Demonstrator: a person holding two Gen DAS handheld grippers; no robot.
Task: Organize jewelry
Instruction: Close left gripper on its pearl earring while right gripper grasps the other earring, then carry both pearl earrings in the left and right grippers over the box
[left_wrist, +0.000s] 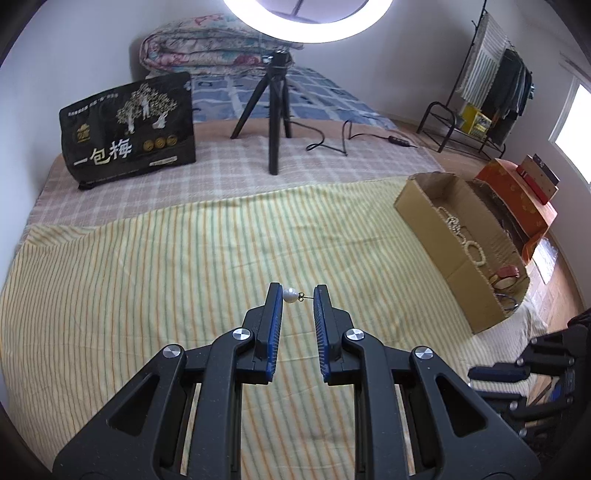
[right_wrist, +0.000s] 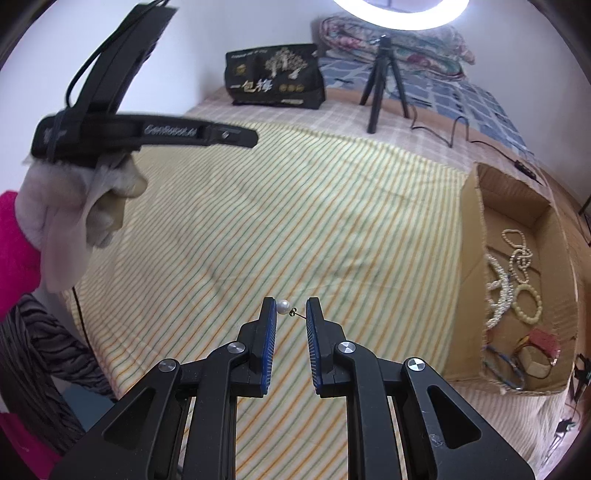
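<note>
A pearl earring (left_wrist: 290, 295) with a thin pin spans the gap between the tips of my left gripper (left_wrist: 295, 295), which is shut on it above the striped cloth (left_wrist: 184, 258). In the right wrist view a pearl earring (right_wrist: 283, 307) is held the same way between the tips of my right gripper (right_wrist: 290, 309). A cardboard box (left_wrist: 424, 206) at the right holds pearl necklaces (right_wrist: 517, 258), a bead bracelet (right_wrist: 528, 304) and other pieces. The left gripper body (right_wrist: 129, 133) shows at upper left in the right wrist view, held by a gloved hand.
A black snack bag (left_wrist: 129, 129) and a small tripod (left_wrist: 275, 110) with a ring light and cable stand at the back of the bed. A folded quilt (left_wrist: 207, 48) lies behind. An orange box (left_wrist: 517, 199) sits beyond the cardboard box.
</note>
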